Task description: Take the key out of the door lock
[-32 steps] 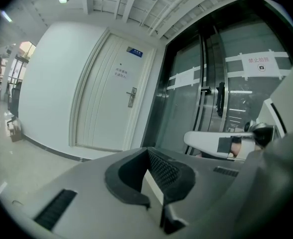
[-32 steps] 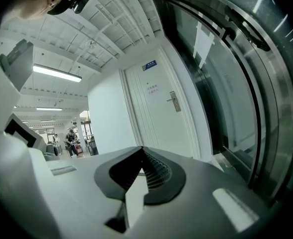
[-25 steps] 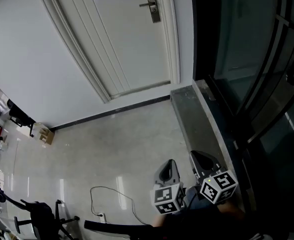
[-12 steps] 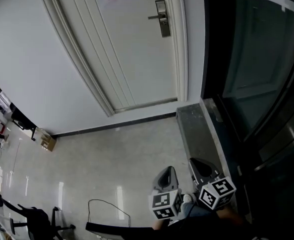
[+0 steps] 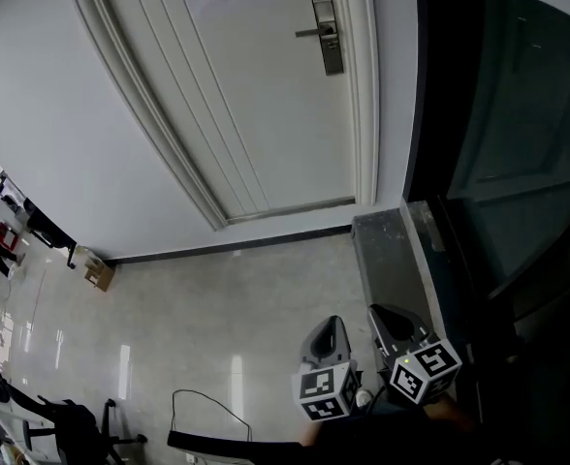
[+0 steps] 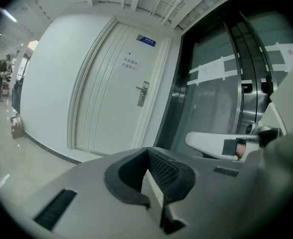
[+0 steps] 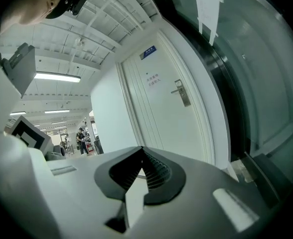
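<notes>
The white door stands far off, with the lock plate at its right edge; any key there is too small to make out. Near, the left gripper and, just right of it, the right gripper both have jaws pressed together on nothing. I judge this the approach: next, get close to the lock, part one claw's jaws and line them on the key.
</notes>
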